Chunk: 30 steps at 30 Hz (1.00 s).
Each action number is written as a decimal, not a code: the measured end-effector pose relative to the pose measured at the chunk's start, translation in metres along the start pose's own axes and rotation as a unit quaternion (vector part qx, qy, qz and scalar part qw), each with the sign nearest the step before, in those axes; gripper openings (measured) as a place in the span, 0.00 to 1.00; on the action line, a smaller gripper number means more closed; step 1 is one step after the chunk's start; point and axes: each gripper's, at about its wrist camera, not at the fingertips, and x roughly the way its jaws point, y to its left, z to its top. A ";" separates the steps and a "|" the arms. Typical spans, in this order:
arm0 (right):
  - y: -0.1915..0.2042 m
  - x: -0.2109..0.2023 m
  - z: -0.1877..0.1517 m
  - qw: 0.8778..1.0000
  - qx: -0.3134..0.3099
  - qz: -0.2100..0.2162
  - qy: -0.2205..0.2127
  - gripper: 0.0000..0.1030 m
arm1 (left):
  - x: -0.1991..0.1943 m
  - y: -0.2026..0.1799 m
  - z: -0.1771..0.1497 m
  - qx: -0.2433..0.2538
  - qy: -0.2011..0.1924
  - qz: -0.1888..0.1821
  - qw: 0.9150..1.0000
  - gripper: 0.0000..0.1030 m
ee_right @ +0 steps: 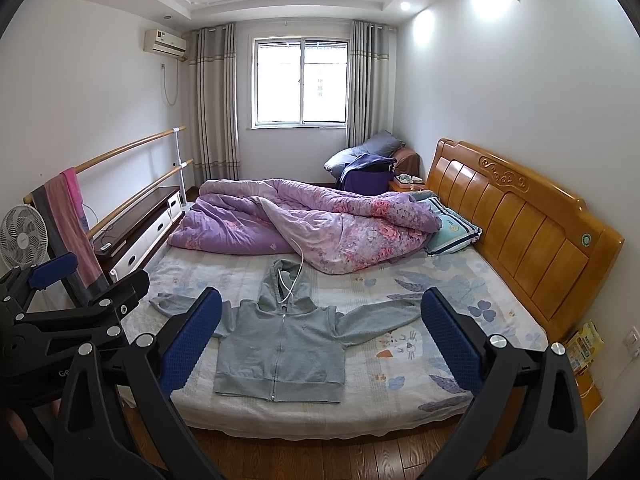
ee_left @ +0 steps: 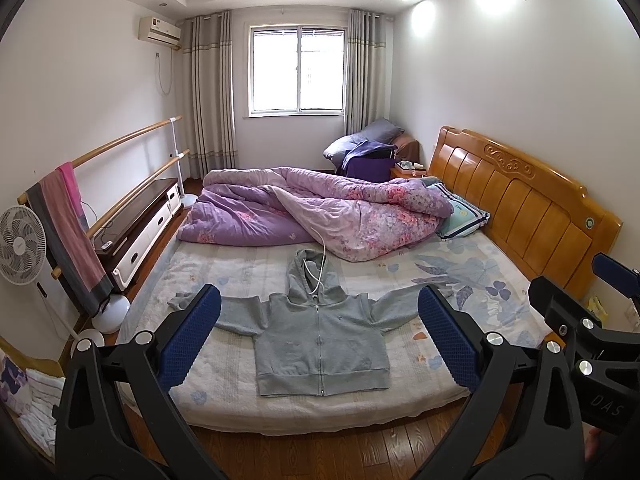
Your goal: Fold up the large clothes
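A grey zip-up hoodie (ee_left: 320,344) lies flat, front up, on the near part of the bed, sleeves spread left and right and hood toward the quilt; it also shows in the right wrist view (ee_right: 280,352). A white cord (ee_left: 318,268) runs from the quilt across its hood. My left gripper (ee_left: 320,336) is open and empty, held over the floor in front of the bed, well short of the hoodie. My right gripper (ee_right: 320,340) is open and empty at a similar distance, to the right of the left one.
A bunched purple floral quilt (ee_left: 312,212) and a pillow (ee_left: 460,216) lie on the far half of the bed (ee_left: 224,276). A wooden headboard (ee_left: 528,204) stands at the right. A fan (ee_left: 20,244), a bar rack with towels (ee_left: 68,232) and a low cabinet (ee_left: 136,232) line the left wall.
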 end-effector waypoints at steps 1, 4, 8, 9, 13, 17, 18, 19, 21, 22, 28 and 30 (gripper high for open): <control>-0.001 0.000 0.001 1.000 0.000 0.000 0.001 0.93 | 0.001 0.000 0.000 0.000 0.000 0.000 1.000 0.96; -0.002 0.000 0.001 1.000 0.001 0.001 0.001 0.93 | 0.002 -0.001 -0.001 0.001 0.000 0.002 1.000 0.96; -0.002 0.000 0.001 1.000 0.000 0.001 0.001 0.93 | 0.001 -0.002 0.000 0.001 0.000 0.001 1.000 0.96; -0.002 0.000 0.001 1.000 0.000 0.001 0.001 0.93 | 0.001 -0.002 0.000 0.001 0.000 0.001 1.000 0.96; -0.002 0.001 0.002 1.000 0.002 0.001 0.003 0.93 | 0.001 -0.002 0.001 0.001 0.001 0.001 1.000 0.96; 0.001 0.003 0.002 1.000 0.000 0.000 0.003 0.93 | 0.003 -0.003 -0.003 0.001 0.000 0.000 1.000 0.96; 0.000 0.003 0.002 1.000 0.000 0.000 0.003 0.93 | 0.002 -0.004 -0.002 0.001 0.000 0.000 1.000 0.96; 0.002 0.004 0.003 1.000 0.001 -0.001 0.003 0.93 | 0.003 -0.004 -0.002 0.001 0.000 0.000 1.000 0.96; 0.001 0.004 0.003 1.000 0.000 0.000 0.004 0.93 | 0.002 -0.005 -0.002 0.001 0.001 0.000 1.000 0.96; 0.001 0.003 0.003 1.000 0.000 0.000 0.003 0.93 | 0.002 -0.005 -0.002 0.000 0.001 0.001 1.000 0.96; 0.000 0.004 0.003 1.000 -0.001 0.001 0.004 0.93 | 0.003 -0.005 -0.002 -0.001 0.000 0.001 1.000 0.96; 0.000 0.006 0.003 1.000 -0.004 0.001 0.007 0.93 | 0.004 -0.004 -0.001 -0.004 0.001 0.000 1.000 0.96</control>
